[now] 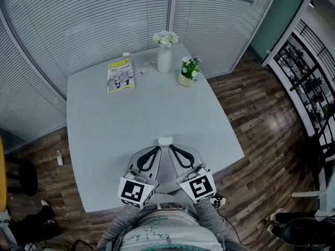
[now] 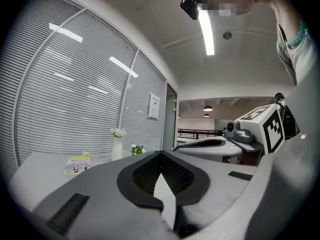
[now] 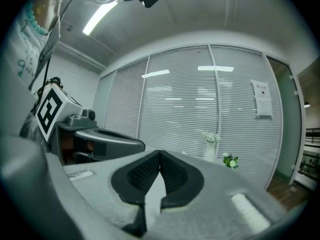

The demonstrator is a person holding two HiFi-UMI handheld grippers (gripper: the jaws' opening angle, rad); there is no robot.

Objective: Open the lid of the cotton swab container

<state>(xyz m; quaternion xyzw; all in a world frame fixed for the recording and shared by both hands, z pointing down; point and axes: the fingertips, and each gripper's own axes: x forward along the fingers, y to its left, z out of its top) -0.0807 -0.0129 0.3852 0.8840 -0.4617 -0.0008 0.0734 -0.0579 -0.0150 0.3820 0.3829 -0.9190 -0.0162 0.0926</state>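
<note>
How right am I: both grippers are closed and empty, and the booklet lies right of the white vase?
Nearly. The head view shows the booklet lying left of the white vase, not right. The left gripper and right gripper are indeed closed and empty, as their own views show.

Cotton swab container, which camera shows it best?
The head view: the cotton swab container lies on the table just past the left gripper and right gripper. Neither gripper view shows it; shut jaws fill their foreground.
</note>
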